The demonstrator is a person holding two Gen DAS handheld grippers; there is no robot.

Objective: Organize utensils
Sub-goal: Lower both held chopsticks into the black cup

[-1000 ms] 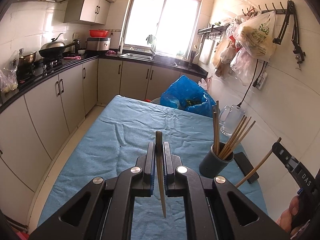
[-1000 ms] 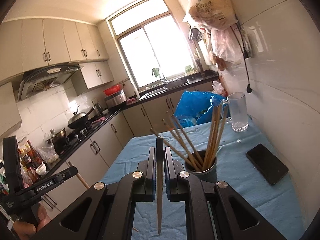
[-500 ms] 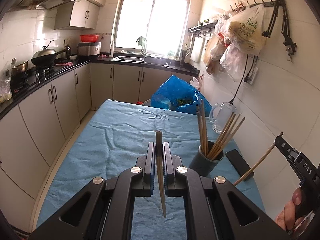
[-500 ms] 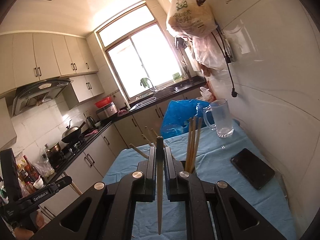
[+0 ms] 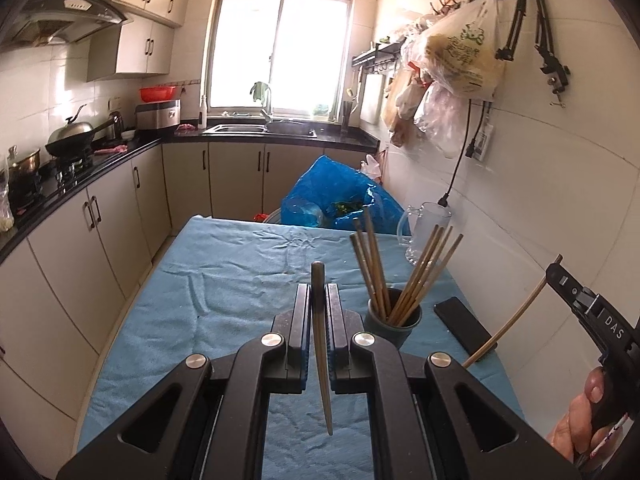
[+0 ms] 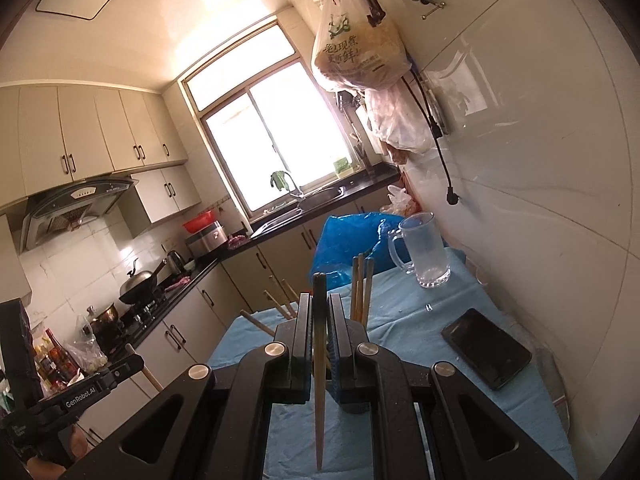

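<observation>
A dark round holder (image 5: 392,323) with several wooden chopsticks (image 5: 422,276) stands on the blue cloth, right of my left gripper. My left gripper (image 5: 319,292) is shut on one chopstick (image 5: 321,360), held above the cloth. My right gripper (image 6: 319,300) is shut on another chopstick (image 6: 319,368) and hangs just in front of the holder, which its jaws mostly hide; chopstick tips (image 6: 360,284) stick up behind them. The right gripper also shows at the right edge of the left wrist view (image 5: 560,276), its chopstick (image 5: 508,320) slanting down.
A black phone (image 5: 462,325) lies right of the holder, also seen in the right wrist view (image 6: 486,347). A glass mug (image 6: 424,254) stands by the wall. A blue bag (image 5: 340,200) sits behind the table's far edge. Cabinets (image 5: 100,220) run along the left.
Both views have swung upward and nearer the table. My right gripper has closed in on the holder, which is now mostly hidden behind its jaws. Both grippers keep their chopsticks.
</observation>
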